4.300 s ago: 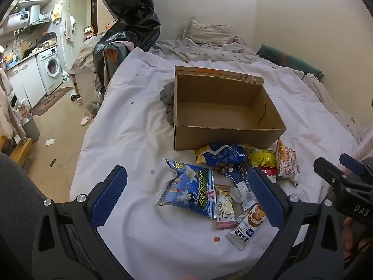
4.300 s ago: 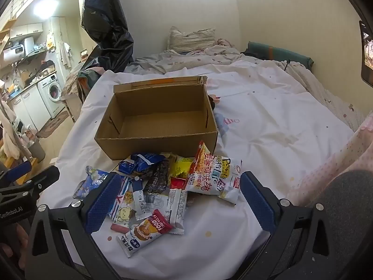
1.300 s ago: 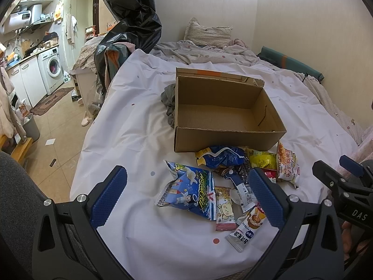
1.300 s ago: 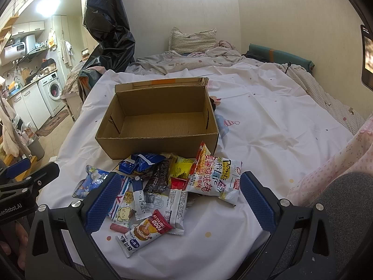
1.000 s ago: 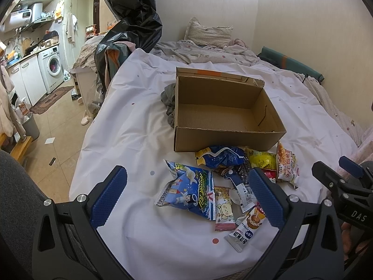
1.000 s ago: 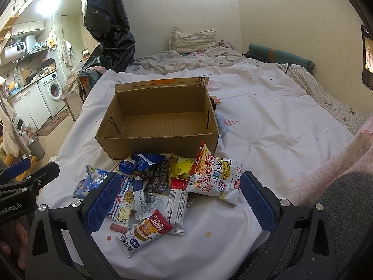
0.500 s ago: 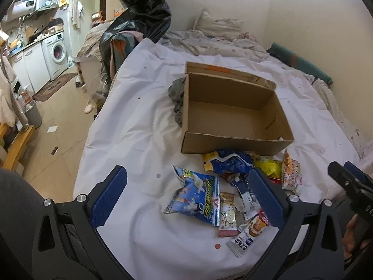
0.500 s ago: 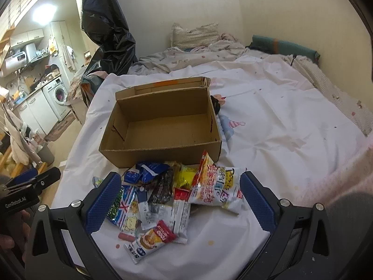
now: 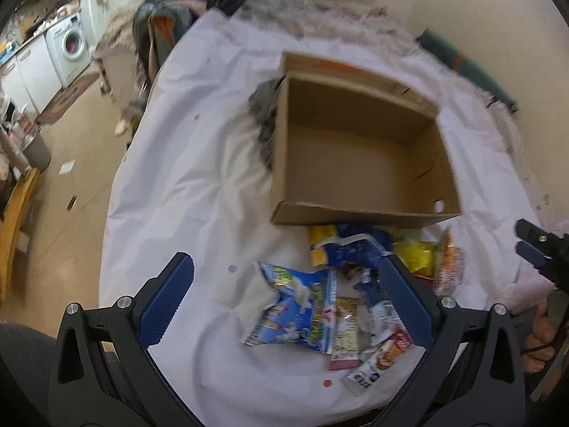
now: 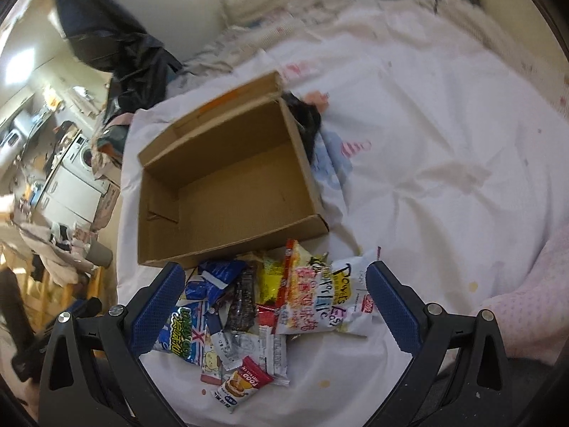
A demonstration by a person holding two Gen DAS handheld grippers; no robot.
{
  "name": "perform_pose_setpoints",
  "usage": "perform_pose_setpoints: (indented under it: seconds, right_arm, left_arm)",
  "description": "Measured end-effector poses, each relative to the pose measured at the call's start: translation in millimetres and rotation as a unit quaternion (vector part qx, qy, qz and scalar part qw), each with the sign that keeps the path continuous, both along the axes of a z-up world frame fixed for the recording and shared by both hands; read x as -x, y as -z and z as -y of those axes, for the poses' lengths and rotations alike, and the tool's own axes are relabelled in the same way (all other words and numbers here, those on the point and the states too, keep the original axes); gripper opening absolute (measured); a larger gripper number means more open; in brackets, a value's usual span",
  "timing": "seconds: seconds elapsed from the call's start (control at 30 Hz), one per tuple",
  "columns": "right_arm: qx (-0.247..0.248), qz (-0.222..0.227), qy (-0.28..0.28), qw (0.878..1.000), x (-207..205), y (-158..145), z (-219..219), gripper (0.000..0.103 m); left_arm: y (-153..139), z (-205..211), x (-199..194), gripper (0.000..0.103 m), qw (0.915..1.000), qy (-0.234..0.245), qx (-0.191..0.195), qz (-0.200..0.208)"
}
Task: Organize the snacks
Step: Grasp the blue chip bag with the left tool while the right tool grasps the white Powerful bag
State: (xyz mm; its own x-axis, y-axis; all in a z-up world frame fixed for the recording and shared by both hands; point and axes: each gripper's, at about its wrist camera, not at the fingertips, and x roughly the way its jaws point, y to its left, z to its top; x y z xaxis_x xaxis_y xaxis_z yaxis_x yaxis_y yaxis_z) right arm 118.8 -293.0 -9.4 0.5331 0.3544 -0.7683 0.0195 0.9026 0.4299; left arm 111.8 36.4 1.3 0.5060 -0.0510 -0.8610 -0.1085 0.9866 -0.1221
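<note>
White bed sheet [image 10: 444, 163] fills most of both views, kitchen clutter and a washing machine [image 9: 73, 41] at upper left of the frame. Both views are motion-blurred.

Step in hand, as I judge it: the approach, before any pick. Nothing is in the cardboard box [image 9: 359, 153] that I can see; it sits open at frame centre on the bed, its near wall just above the snack pile.

Snack pile [image 10: 270, 306] lies at lower centre of the right wrist view, touching or almost touching the box front. Packets overlap: a blue-and-green bag [image 9: 298, 309] at the pile's left, a white bag with colourful lettering [image 10: 327, 302] at its right, a yellow packet [image 10: 272, 277] and a dark bar [image 10: 243, 302] in the middle, and a small red FOOD packet [image 10: 242, 382] nearest me.

My left gripper [image 9: 284, 302] is spread wide, empty, framing the blue-and-green bag. My right gripper [image 10: 270, 309] is also spread wide and empty, fingers [image 10: 389, 311] either side of the pile.

Next move likely calls for dropping onto one packet on top or at the edge, closing on a crimped end, then lifting it over the near wall. Thin, slippery film; overlapping packets may drag along.
</note>
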Motion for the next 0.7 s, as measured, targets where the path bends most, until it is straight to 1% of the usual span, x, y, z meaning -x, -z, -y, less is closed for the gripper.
perform_pose_setpoints:
  seconds: [0.07, 0.13, 0.17, 0.23, 0.33, 0.4, 0.5, 0.6, 0.67, 0.7]
  right_arm:
    - [0.008, -0.02, 0.001, 1.0, -10.7, 8.4, 6.1, 0.103]
    - [0.005, -0.033, 0.007, 0.999, -17.5, 20.1, 13.4, 0.103]
    - [0.003, -0.04, 0.012, 0.999, -19.2, 25.7, 16.7, 0.103]
    - [-0.005, -0.057, 0.022, 0.998, -20.8, 41.3, 20.8, 0.103]
    - [-0.007, -0.092, 0.03, 0.995, -25.6, 57.6, 21.1, 0.103]
    - [0.0, -0.089, 0.029, 0.996, -27.1, 58.0, 20.1, 0.103]
    - [0.012, -0.087, 0.023, 0.996, -28.7, 59.9, 17.8, 0.103]
    - [0.009, -0.095, 0.021, 0.995, -30.0, 64.7, 19.4, 0.103]
    - [0.005, -0.1, 0.024, 0.995, -31.3, 67.1, 22.4, 0.103]
    - [0.003, -0.103, 0.027, 0.994, -32.3, 68.2, 23.5, 0.103]
  left_arm:
    - [10.0, -7.3, -10.5, 0.103, 0.9997, -0.006, 0.001, -0.024]
    - [23.3, -13.6, -16.8, 0.103, 0.9984, -0.01, 0.016, -0.053]
    - [34.0, -15.0, -19.3, 0.103, 0.9969, -0.009, 0.025, -0.074]
    - [57.4, -12.1, -21.0, 0.103, 0.9924, 0.0, 0.034, -0.118]
    - [88.3, -2.3, -21.0, 0.102, 0.9843, 0.012, 0.048, -0.169]
    - [99.4, 5.1, -21.3, 0.102, 0.9813, 0.021, 0.054, -0.183]
    - [113.9, 20.1, -23.7, 0.102, 0.9792, 0.036, 0.042, -0.195]
    - [128.5, 28.1, -25.6, 0.102, 0.9774, 0.032, 0.031, -0.207]
    - [138.5, 30.8, -26.7, 0.097, 0.9753, 0.03, 0.036, -0.216]
    - [143.6, 33.4, -26.0, 0.087, 0.9734, 0.034, 0.042, -0.223]
